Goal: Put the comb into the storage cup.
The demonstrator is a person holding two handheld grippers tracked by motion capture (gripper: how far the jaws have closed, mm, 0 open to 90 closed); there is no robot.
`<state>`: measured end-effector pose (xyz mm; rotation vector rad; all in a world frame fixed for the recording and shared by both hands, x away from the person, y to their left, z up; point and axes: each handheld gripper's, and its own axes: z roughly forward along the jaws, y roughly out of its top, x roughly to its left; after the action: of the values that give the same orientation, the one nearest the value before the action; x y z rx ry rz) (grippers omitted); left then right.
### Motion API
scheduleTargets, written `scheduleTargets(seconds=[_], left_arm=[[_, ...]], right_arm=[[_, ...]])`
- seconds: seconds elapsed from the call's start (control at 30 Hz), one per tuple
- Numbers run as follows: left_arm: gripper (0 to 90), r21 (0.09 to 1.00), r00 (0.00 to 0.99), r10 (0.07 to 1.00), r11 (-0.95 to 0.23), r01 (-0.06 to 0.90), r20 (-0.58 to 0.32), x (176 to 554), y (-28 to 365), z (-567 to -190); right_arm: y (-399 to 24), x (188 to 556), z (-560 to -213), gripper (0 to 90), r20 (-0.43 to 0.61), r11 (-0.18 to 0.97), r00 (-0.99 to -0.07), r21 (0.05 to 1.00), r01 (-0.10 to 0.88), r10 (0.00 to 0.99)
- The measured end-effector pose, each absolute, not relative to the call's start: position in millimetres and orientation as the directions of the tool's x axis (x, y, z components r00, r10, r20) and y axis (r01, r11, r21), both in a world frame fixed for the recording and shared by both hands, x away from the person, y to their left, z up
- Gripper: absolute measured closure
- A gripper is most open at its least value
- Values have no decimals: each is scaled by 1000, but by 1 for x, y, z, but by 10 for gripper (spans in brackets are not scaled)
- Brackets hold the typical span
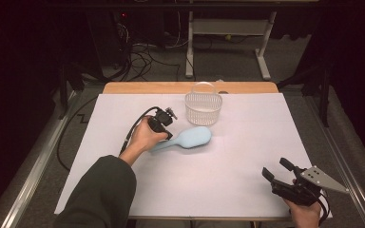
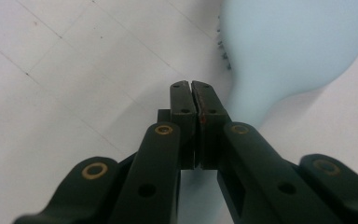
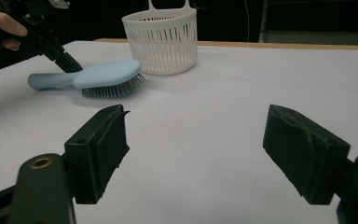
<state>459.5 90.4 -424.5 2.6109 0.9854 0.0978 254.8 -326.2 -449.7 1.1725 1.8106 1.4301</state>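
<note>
The left tool (image 2: 193,86), jaws pressed together and empty, sits beside the hairbrush (image 1: 190,138) handle; grasping likely comes next, needing them opened. The right tool (image 3: 196,154) waits wide.

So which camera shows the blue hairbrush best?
The right gripper view: the hairbrush lies side-on, with handle, blue back and bristles visible. The high view shows its back from above. The left gripper view shows a close, cropped piece.
</note>
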Motion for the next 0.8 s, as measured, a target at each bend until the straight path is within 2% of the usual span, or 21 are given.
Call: scheduleTargets(seconds=[0.8], left_arm=[[893, 379, 756, 647, -678, 630, -99, 434, 100, -429]], right_arm=[[-326, 254, -449, 223, 96, 53, -469, 954, 294, 878]])
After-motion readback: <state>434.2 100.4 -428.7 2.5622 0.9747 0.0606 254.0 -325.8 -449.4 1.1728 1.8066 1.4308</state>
